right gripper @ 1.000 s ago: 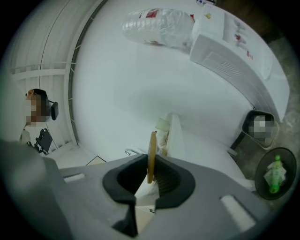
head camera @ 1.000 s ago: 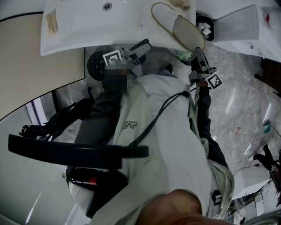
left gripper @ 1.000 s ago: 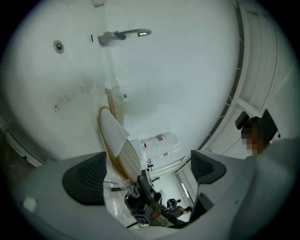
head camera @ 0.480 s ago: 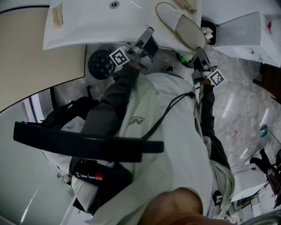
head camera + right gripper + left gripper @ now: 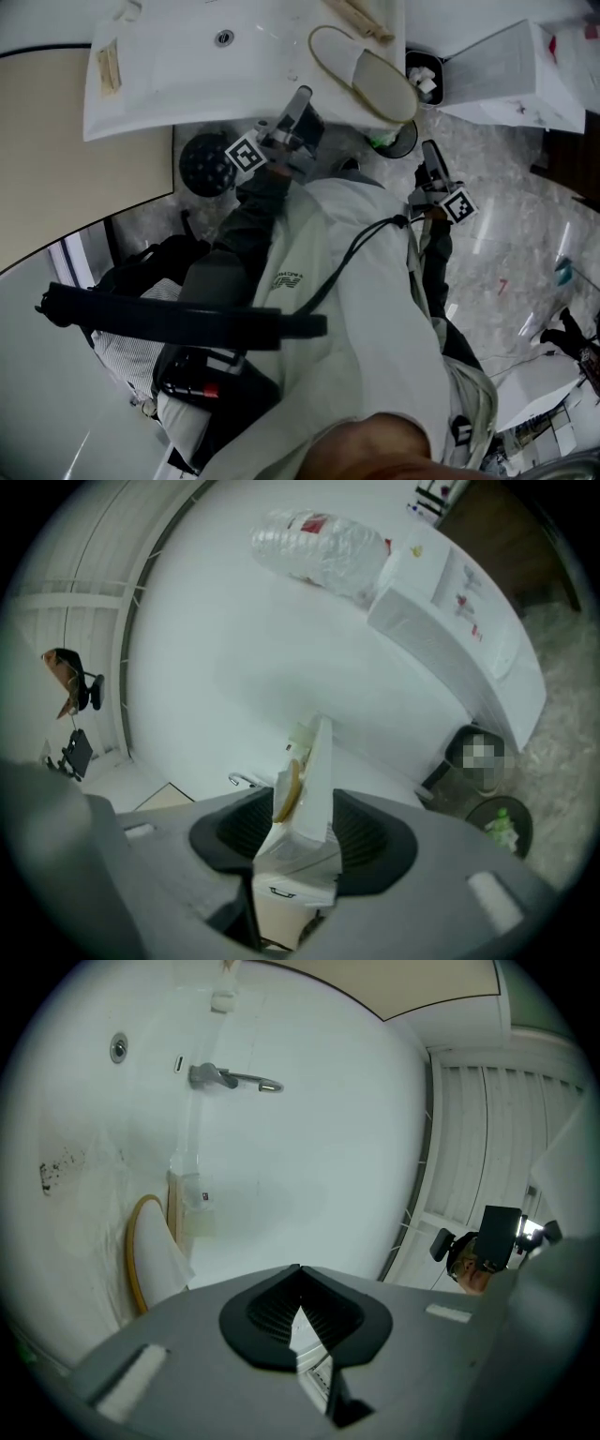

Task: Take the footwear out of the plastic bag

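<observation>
Wear: pale jacket (image 5: 366, 319), small dark chest print, black drawcord (image 5: 349, 255) | sleeves (image 5: 248, 211): dark grey | left gripper (image 5: 300, 96), right gripper (image 5: 429, 152): grey shells, black ribbed pads | marker cube (image 5: 246, 156) on each: white, black squares

Light was cool and even, shadows soft. The white washbasin top (image 5: 187, 84) glared. Both gripper views bulged fisheye-wise with black corners; the left gripper (image 5: 298, 1274), close to its lens, showed dim and soft.
</observation>
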The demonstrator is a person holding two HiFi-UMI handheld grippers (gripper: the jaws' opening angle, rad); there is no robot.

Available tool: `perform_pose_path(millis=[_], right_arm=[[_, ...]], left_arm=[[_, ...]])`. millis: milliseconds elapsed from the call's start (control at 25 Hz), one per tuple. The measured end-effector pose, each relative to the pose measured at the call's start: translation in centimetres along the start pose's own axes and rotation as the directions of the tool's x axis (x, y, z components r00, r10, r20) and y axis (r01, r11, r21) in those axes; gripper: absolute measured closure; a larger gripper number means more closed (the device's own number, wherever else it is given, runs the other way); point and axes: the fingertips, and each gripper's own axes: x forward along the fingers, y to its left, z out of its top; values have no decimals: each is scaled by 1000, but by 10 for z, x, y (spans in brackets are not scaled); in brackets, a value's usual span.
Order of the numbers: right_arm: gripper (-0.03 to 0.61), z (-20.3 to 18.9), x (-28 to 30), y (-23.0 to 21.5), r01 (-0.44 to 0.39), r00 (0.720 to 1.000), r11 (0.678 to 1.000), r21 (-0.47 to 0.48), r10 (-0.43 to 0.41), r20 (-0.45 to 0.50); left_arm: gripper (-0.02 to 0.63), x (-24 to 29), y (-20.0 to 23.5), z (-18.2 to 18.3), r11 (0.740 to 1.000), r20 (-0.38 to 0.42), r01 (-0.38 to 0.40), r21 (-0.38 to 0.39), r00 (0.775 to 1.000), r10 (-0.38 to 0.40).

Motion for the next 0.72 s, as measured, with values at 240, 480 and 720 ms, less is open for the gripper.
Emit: perform_pose_path(millis=[240, 480, 720], right_arm=[[388, 46, -24, 23, 55, 997, 991, -118, -48, 65], [390, 77, 2, 85, -9, 998, 961, -275, 26, 58], [410, 49, 32, 154, -12, 988, 950, -313, 59, 142]], left_arm=[[612, 0, -7, -8, 1000, 4, -3, -16, 1000, 3], [612, -8, -19, -20, 998, -12, -5, -56, 1000, 4], [612, -24, -23, -7, 993, -51, -14, -121, 999, 8]])
